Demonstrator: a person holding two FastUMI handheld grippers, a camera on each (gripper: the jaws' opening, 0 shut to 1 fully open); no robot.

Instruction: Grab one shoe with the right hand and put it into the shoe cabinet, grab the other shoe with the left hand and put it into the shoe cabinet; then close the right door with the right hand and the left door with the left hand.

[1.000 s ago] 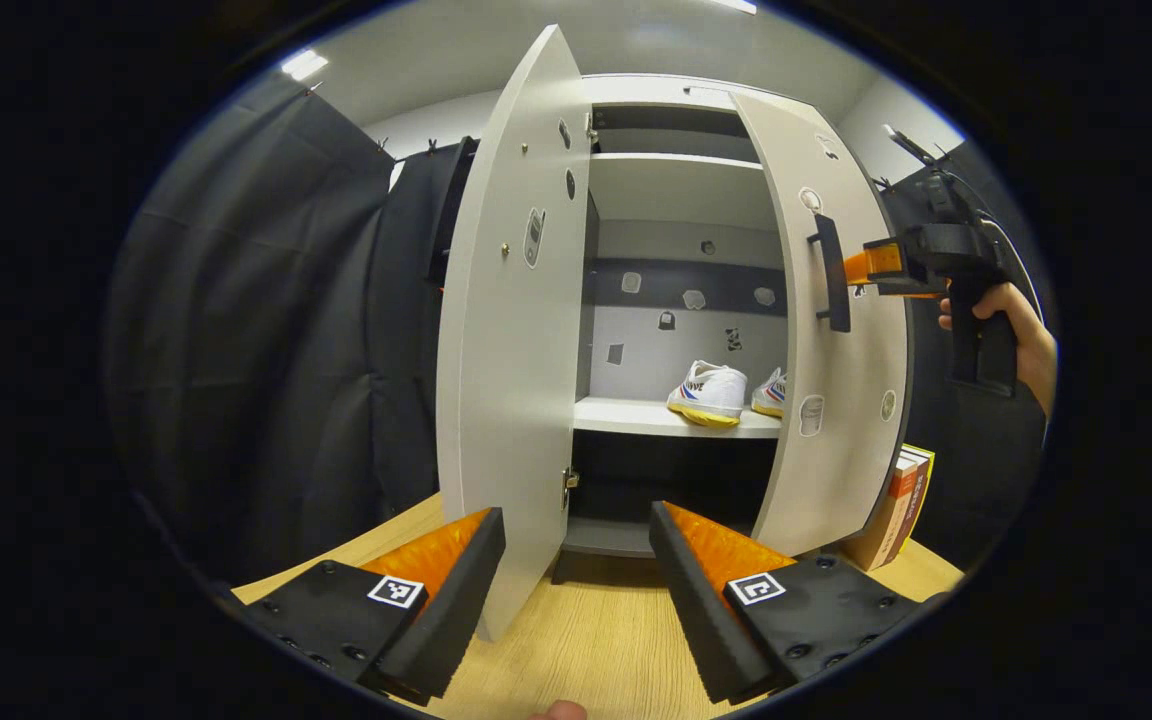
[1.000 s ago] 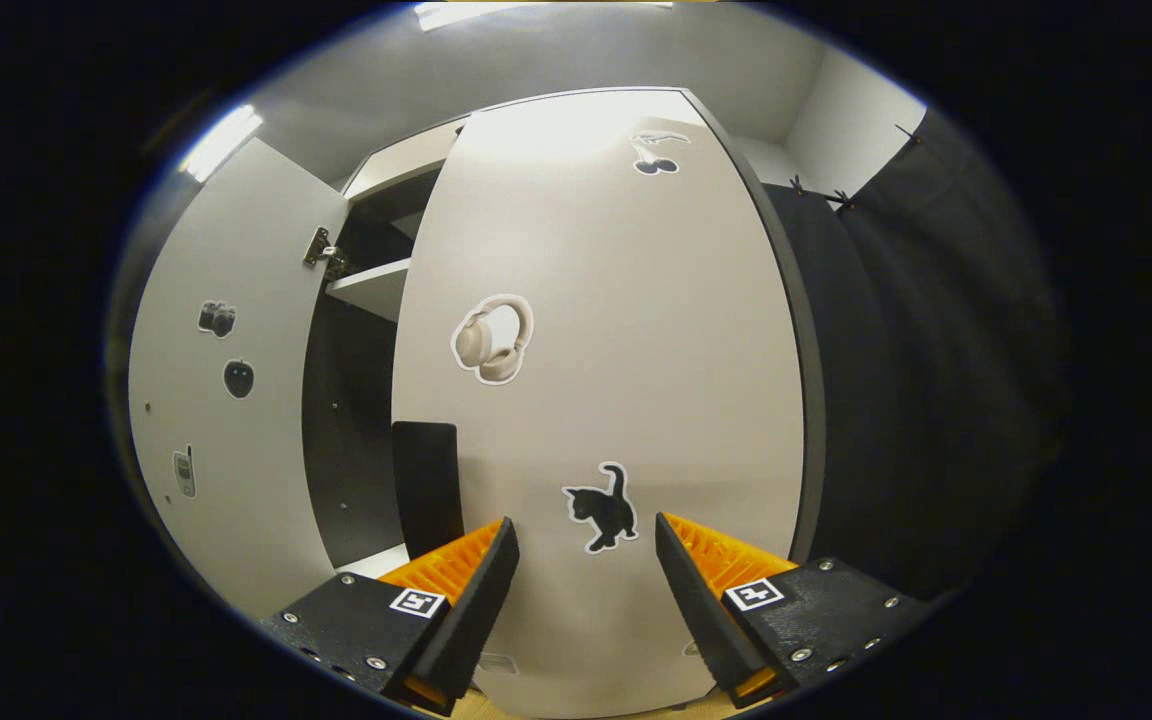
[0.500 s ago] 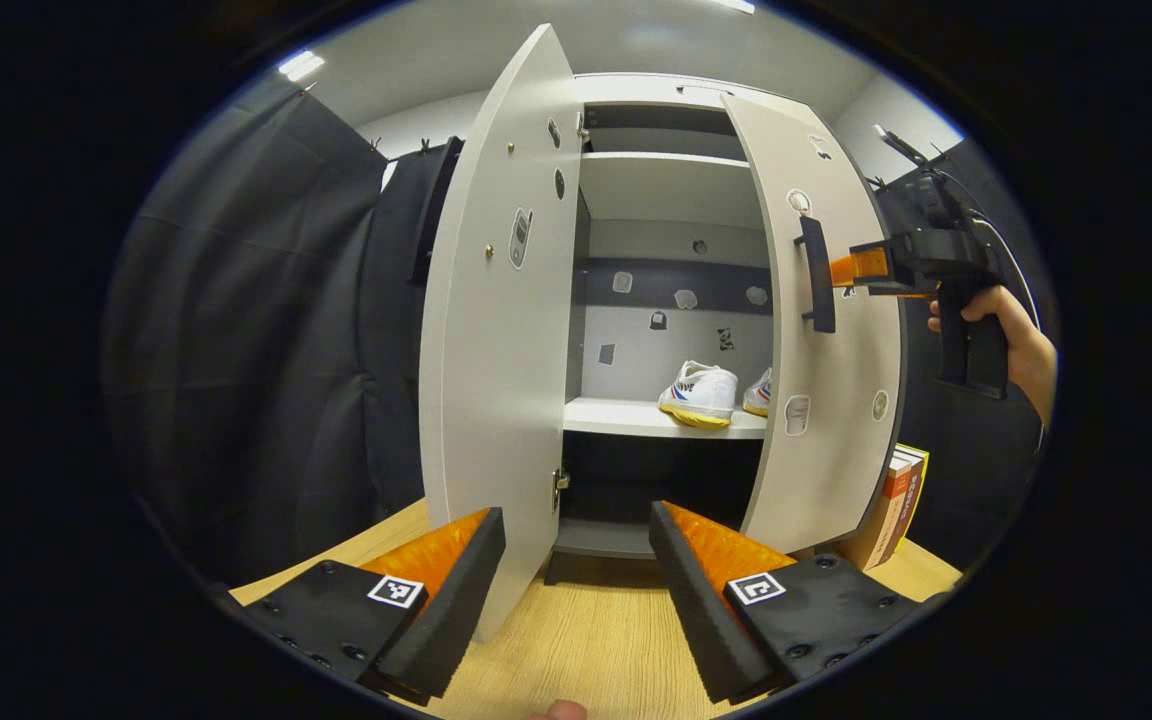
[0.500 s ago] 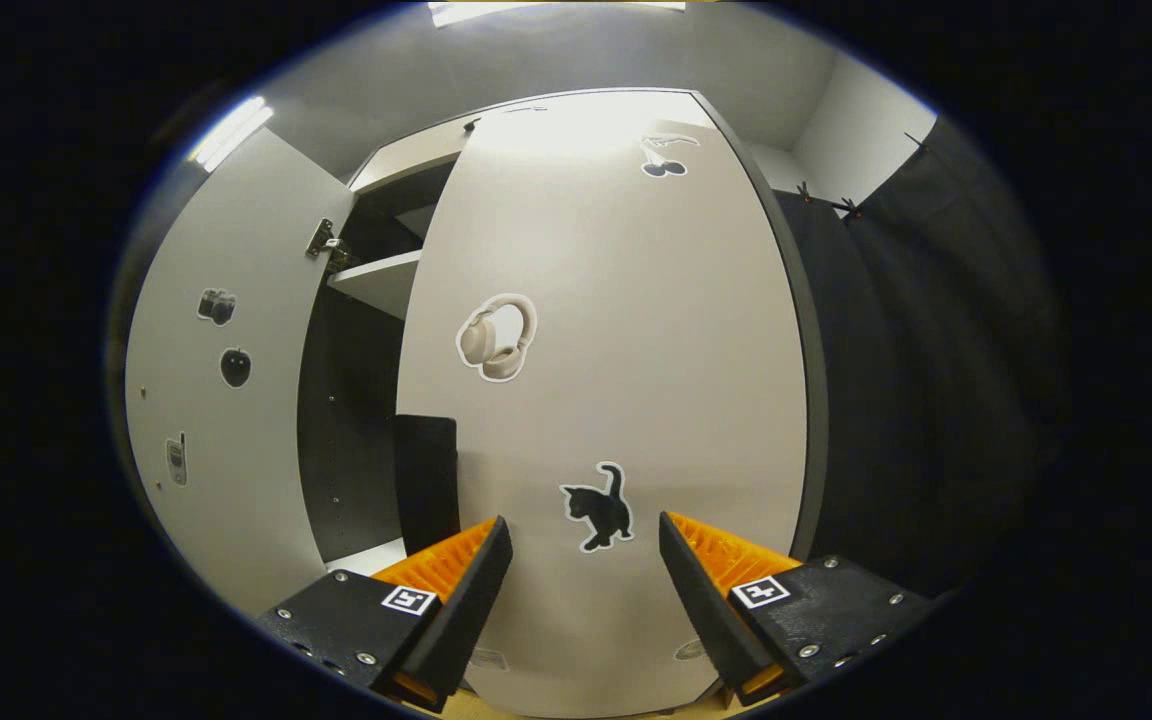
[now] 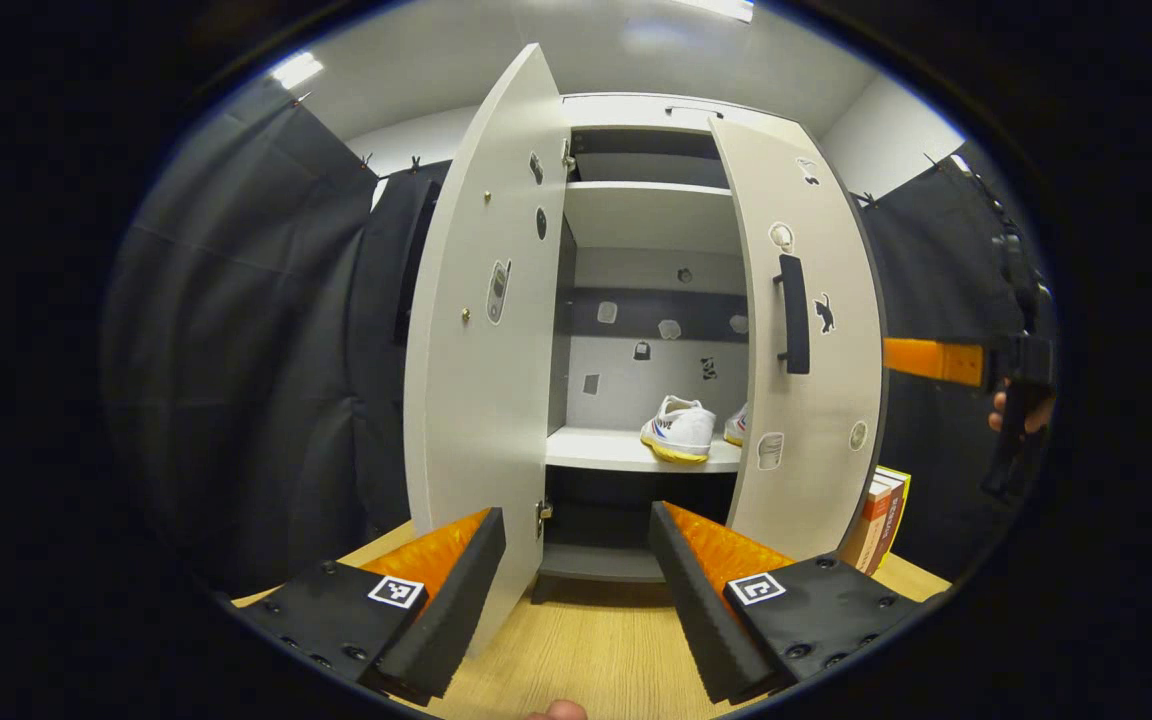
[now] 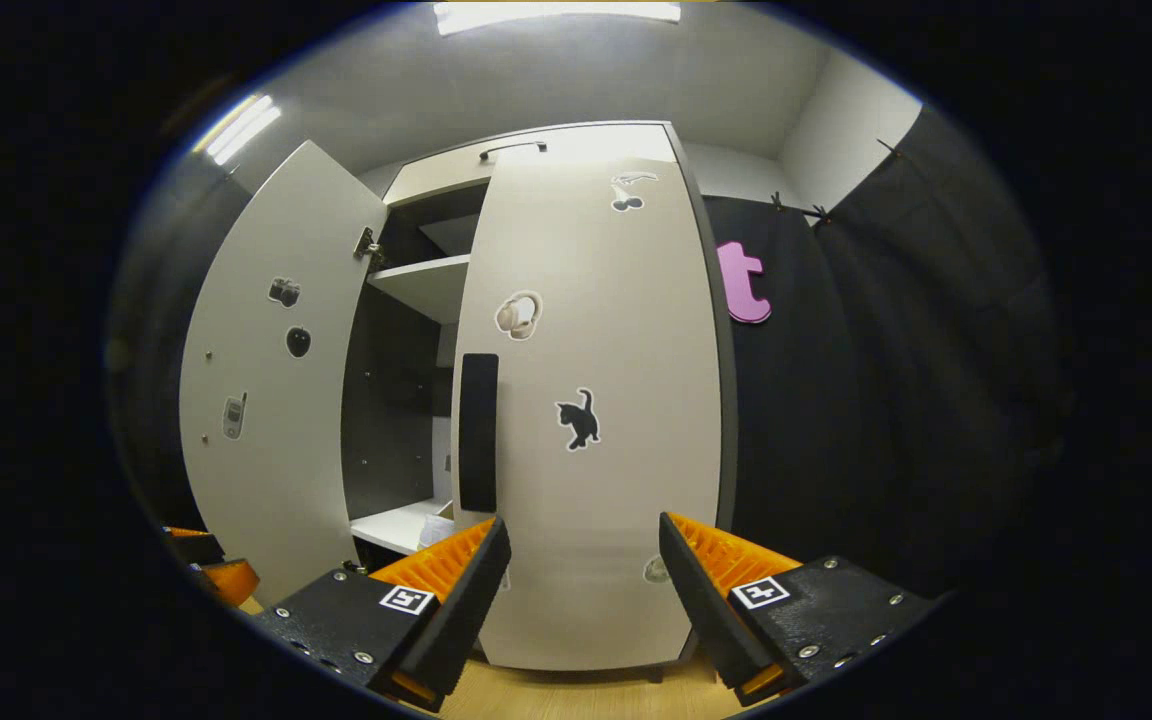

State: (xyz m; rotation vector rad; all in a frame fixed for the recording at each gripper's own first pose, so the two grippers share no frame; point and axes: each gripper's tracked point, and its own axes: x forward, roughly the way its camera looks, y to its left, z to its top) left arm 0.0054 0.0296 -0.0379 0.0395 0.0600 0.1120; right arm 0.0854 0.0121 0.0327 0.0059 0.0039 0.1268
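White shoes, two of them (image 5: 677,430) (image 5: 735,424), sit side by side on the shoe cabinet (image 5: 651,215) shelf, ahead of the left gripper (image 5: 576,580), which hovers level over the wooden floor (image 5: 586,650), fingers spread and empty. Both doors are ajar: left door (image 5: 481,340) wide, right door (image 6: 601,400) nearly closed. Facing it, apart from it, the right gripper (image 6: 581,590) is spread too.

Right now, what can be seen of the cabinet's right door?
The right door is a tall, pale, smooth panel, likely laminated board, nearly closed but with a gap left at its handle edge. A dark vertical handle sits on that edge. Stickers dot its face: cherries, headphones, a black cat, two smaller ones lower down. Nothing touches it; the right hand-held gripper hangs open before it.
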